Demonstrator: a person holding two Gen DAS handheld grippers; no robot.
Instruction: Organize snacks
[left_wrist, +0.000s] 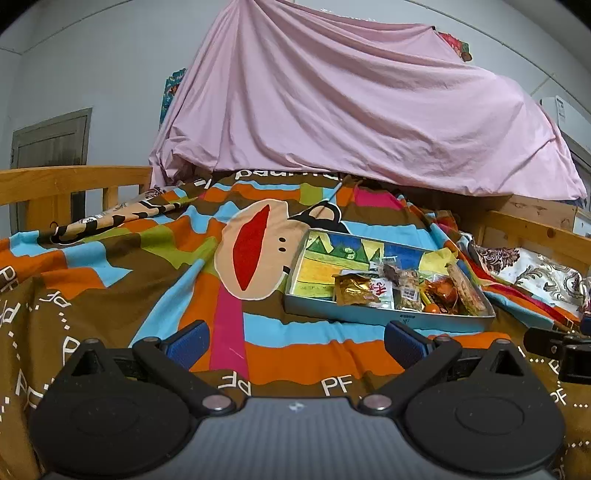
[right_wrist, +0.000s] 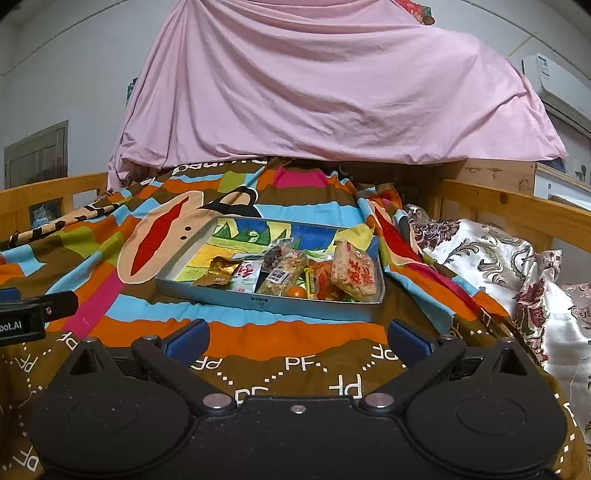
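Note:
A shallow metal tray (left_wrist: 388, 317) (right_wrist: 266, 304) with a coloured drawing on its floor lies on the patterned blanket. Its near right part holds several snacks: a gold packet (left_wrist: 356, 290) (right_wrist: 218, 275), a nut bar (left_wrist: 408, 291) (right_wrist: 282, 273), a rice cracker bar (right_wrist: 356, 275) (left_wrist: 467, 293), an orange wrapped piece (left_wrist: 441, 288) and a small orange ball (right_wrist: 296, 292). My left gripper (left_wrist: 295, 341) stands open, low over the blanket, short of the tray's near left. My right gripper (right_wrist: 297, 339) is open too, just before the tray's front wall. Neither holds anything.
A bright striped blanket (left_wrist: 129, 266) with a monkey face covers the bed. Wooden rails (left_wrist: 70, 184) (right_wrist: 517, 206) run along both sides. A pink sheet (left_wrist: 351, 110) drapes over something tall behind. A floral pillow (right_wrist: 491, 258) lies right of the tray.

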